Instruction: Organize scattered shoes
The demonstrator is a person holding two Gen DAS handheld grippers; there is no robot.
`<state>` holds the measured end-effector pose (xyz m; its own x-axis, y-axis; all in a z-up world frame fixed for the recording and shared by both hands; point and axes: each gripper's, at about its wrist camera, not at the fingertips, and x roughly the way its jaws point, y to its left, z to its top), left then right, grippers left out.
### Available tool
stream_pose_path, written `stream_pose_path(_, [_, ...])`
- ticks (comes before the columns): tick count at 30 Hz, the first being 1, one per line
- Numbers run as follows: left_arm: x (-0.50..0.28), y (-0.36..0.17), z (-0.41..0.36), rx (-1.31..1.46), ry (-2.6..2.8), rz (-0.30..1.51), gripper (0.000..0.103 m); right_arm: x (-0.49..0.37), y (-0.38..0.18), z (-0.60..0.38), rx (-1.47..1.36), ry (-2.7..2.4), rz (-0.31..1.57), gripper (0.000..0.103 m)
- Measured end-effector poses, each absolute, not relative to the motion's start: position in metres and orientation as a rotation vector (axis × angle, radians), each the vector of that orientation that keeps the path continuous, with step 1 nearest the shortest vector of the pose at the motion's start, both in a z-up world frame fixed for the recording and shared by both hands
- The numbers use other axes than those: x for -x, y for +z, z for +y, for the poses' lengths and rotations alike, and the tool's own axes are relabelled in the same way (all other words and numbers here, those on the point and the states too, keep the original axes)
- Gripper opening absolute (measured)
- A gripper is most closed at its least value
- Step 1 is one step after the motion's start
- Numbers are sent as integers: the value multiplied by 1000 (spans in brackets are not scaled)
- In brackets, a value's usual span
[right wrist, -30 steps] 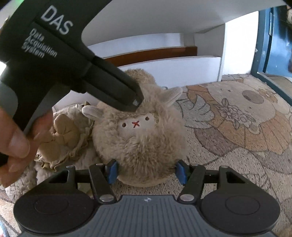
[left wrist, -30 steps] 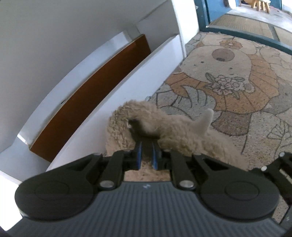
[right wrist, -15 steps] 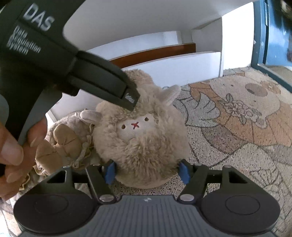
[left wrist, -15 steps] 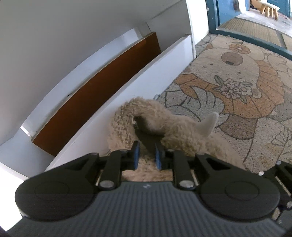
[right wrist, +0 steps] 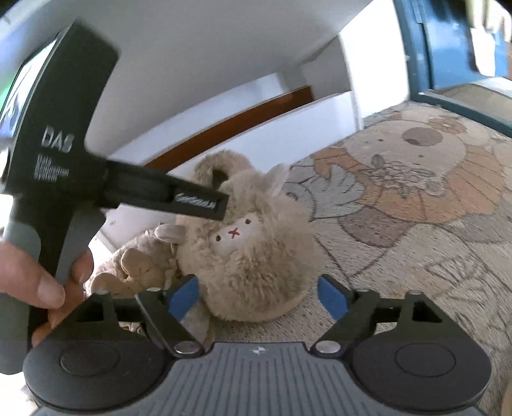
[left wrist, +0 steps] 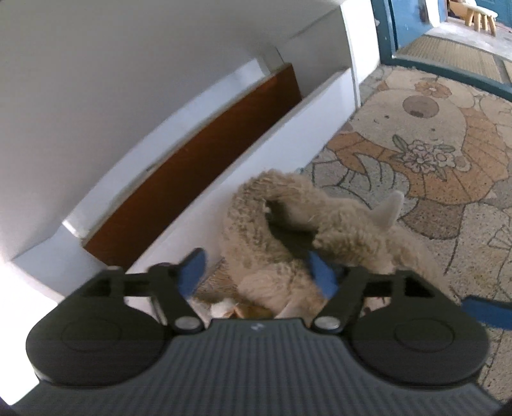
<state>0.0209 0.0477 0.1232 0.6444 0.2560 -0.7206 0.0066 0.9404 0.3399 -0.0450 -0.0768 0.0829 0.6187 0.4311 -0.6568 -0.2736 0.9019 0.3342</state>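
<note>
A fluffy beige sheep-face slipper [right wrist: 249,252] sits on the patterned rug, its heel toward the white shoe cabinet. My right gripper [right wrist: 257,297] is open, its blue pads flanking the slipper's toe without squeezing it. My left gripper [left wrist: 257,273] is open just above the slipper's heel opening [left wrist: 281,220], one blue pad beside the fleece and the other over bare floor. In the right wrist view the left gripper [right wrist: 217,204] reaches in from the left, held by a hand [right wrist: 48,281]. A second beige slipper [right wrist: 137,265] lies to the left, partly hidden.
The white shoe cabinet [left wrist: 320,105] with a brown inner shelf [left wrist: 192,166] stands right behind the slippers. A bear-pattern rug [left wrist: 422,134] spreads to the right. A blue door frame [left wrist: 387,35] and a small wooden stool [left wrist: 480,16] lie beyond.
My left gripper was shut on the slipper's heel rim and has opened wide and let go. My right gripper's pads have spread slightly. The slipper stays on the rug.
</note>
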Motion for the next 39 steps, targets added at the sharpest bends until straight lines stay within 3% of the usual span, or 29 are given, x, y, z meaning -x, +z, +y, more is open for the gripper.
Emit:
stream_pose_path(10, [-12,127,32,-364,140,856,91,85,68,-100,-240,352,887,88])
stream_pose_path(14, [-7,130,17,-380,112,847,103,90,75,-110,-205,333,867,92])
stream_pose_path(30, [9,143,-60,-367,-135,836,103,137,77,-191,-265,135,861,96])
stream_pose_path(39, [-2,136,-111,-239,-378,967,103,160,75,-232,-305,39,864,97])
